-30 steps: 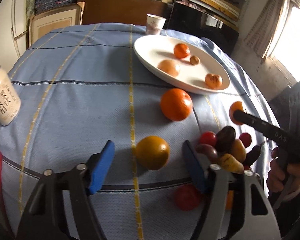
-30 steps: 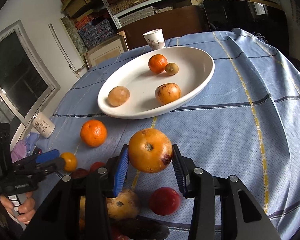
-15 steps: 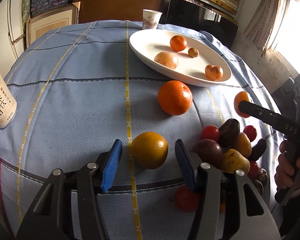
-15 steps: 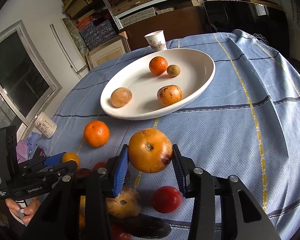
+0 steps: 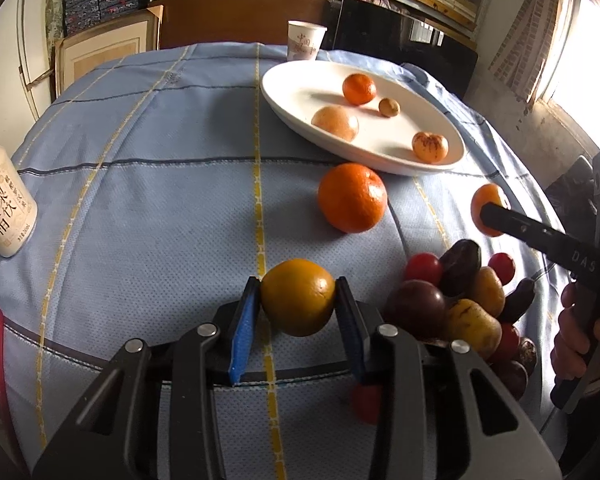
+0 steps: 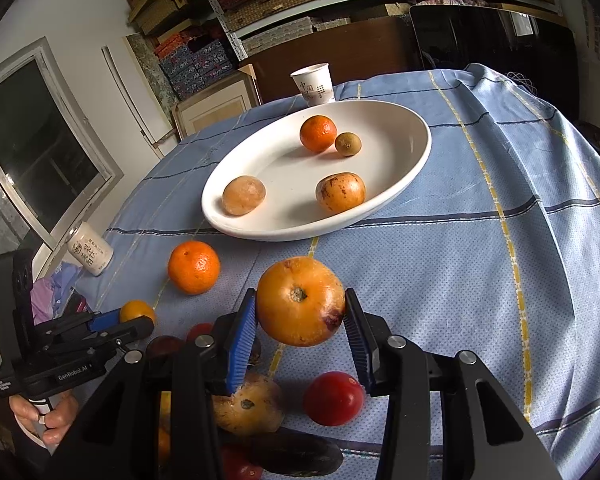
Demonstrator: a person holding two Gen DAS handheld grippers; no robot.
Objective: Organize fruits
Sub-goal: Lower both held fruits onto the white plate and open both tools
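Closing on a dark yellow orange [image 5: 298, 304], the left tool [image 5: 298, 310] is seen with both blue pads touching the fruit, which sits on the blue-clothed bench [image 5: 160, 200]. A larger, blemished orange fruit [image 6: 300, 300] is held clamped in the right tool [image 6: 300, 320], above the cloth. Beyond, a bright tangerine [image 5: 352, 198] lies beside the white dish [image 5: 292, 92], in which four fruits rest. A paper cup [image 5: 305, 42] stands farthest back.
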